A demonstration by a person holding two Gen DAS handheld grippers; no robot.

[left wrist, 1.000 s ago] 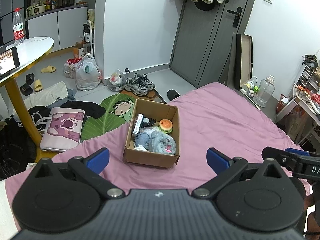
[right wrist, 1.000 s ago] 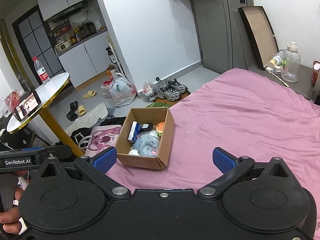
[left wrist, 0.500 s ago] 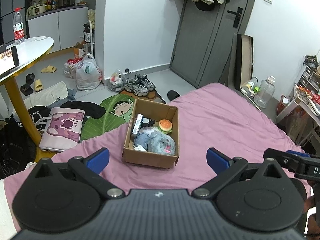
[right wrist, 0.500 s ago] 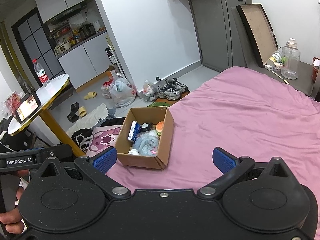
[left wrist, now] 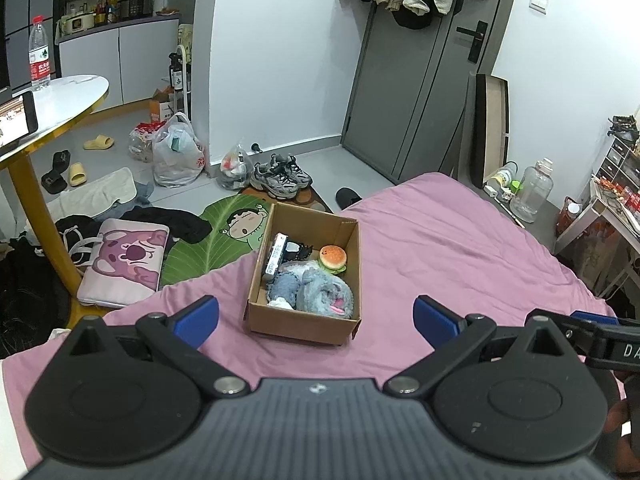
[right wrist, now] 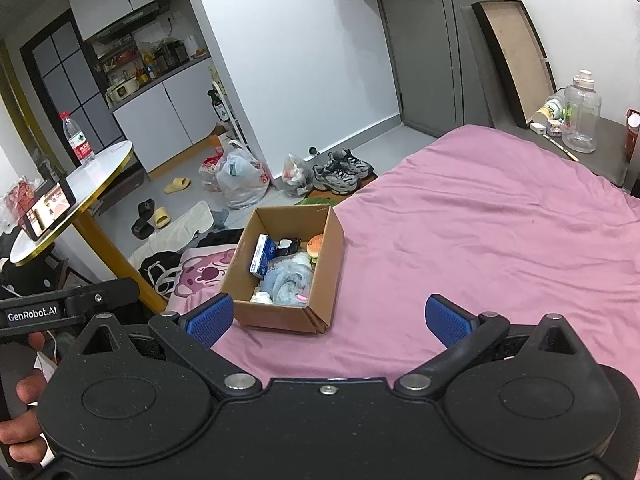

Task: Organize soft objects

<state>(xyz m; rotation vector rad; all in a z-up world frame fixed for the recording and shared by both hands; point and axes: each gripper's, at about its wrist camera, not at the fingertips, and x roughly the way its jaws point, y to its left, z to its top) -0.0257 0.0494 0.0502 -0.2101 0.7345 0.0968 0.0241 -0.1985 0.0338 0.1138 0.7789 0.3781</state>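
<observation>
An open cardboard box stands on the pink bed near its left edge. Inside lie a grey-blue plush, a burger toy, a blue-and-white packet and a small black item. The box also shows in the right wrist view, with the plush and burger toy. My left gripper is open and empty, held above the bed just short of the box. My right gripper is open and empty, to the right of the box's near end.
The floor left of the bed holds a pink cushion, a green leaf mat, clothes, plastic bags, sneakers and slippers. A round white table on a yellow leg stands left. A big water bottle stands beyond the bed's right side.
Both grippers have hardly moved; the views have shifted slightly. Both stay open and empty. The box and its contents have not moved.
</observation>
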